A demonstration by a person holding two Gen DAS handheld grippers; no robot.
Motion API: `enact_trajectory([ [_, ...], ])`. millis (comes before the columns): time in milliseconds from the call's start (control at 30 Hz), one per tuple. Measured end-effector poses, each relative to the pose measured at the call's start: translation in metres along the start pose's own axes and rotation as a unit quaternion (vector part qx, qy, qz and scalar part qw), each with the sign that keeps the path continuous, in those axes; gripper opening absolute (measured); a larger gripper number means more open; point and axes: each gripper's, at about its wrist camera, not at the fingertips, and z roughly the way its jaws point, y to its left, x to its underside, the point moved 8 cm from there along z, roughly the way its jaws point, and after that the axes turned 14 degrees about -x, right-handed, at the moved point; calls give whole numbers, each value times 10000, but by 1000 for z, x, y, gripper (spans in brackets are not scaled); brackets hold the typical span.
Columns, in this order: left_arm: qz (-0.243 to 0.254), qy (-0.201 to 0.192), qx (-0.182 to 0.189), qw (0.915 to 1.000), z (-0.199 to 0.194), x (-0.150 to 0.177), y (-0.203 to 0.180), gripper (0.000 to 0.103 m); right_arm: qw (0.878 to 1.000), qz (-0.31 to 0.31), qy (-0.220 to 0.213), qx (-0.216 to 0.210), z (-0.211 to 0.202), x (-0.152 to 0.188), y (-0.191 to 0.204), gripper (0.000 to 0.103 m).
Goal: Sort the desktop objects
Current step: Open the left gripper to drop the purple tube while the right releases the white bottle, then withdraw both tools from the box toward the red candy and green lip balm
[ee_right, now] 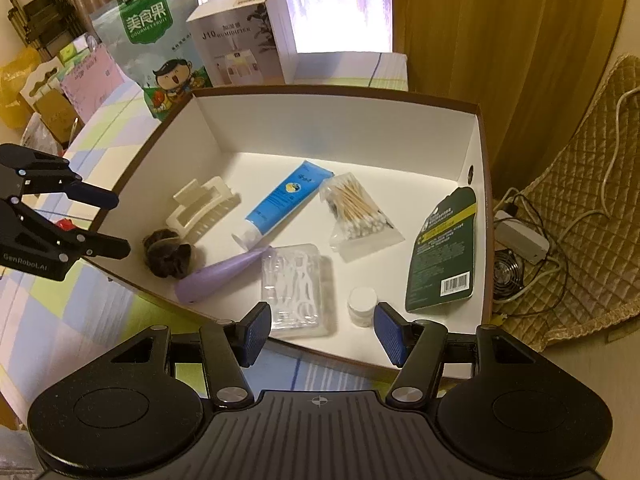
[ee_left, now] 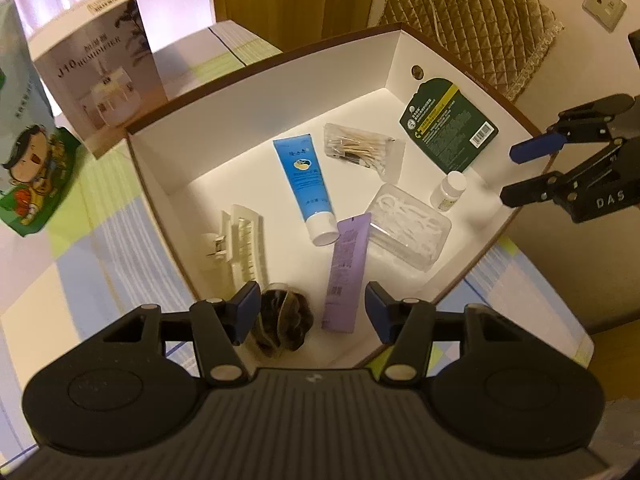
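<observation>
Both grippers hover above the open white box (ee_left: pixel 400 56), each with its jaws parted and nothing between them: the left gripper (ee_left: pixel 310 312) over the near edge, the right gripper (ee_right: pixel 320 334) over the opposite rim. Inside the box lie a blue tube (ee_left: pixel 306 188), a purple tube (ee_left: pixel 346 276), a bag of cotton swabs (ee_left: pixel 362 148), a clear case of floss picks (ee_left: pixel 408 228), a small white bottle (ee_left: pixel 450 190), a dark green packet (ee_left: pixel 448 126), a cream hair claw (ee_left: pixel 244 236) and a dark scrunchie (ee_left: pixel 282 324). Only the right wrist view shows the small fan (ee_right: pixel 508 276) and white cables (ee_right: pixel 560 256) beside the box, and the snack bag's (ee_right: pixel 154 44) green label in full; the left wrist view alone shows a wall socket (ee_left: pixel 604 8).
</observation>
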Motion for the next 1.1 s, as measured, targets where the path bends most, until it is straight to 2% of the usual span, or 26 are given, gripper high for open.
enact_trajectory([
  [100, 111, -108, -169, 9997, -10, 6, 0, 55, 10000, -5, -55, 29, -3, 3, 8, 63],
  [367, 142, -277, -242, 9992, -35, 27, 4, 58, 9998, -5, -200, 0, -7, 13, 38, 63],
  [600, 36, -331, -304, 9990, -51, 52, 18, 59, 9995, -48, -242, -179, 6, 20, 77, 63],
  [833, -149, -322, -481, 9982, -63, 84, 45, 60, 9985, -301, -176, -415, 30, 25, 128, 63],
  [1100, -384, -75, -1051, 9937, -67, 148, 101, 61, 9947, -771, -82, -673, 76, 30, 192, 63],
])
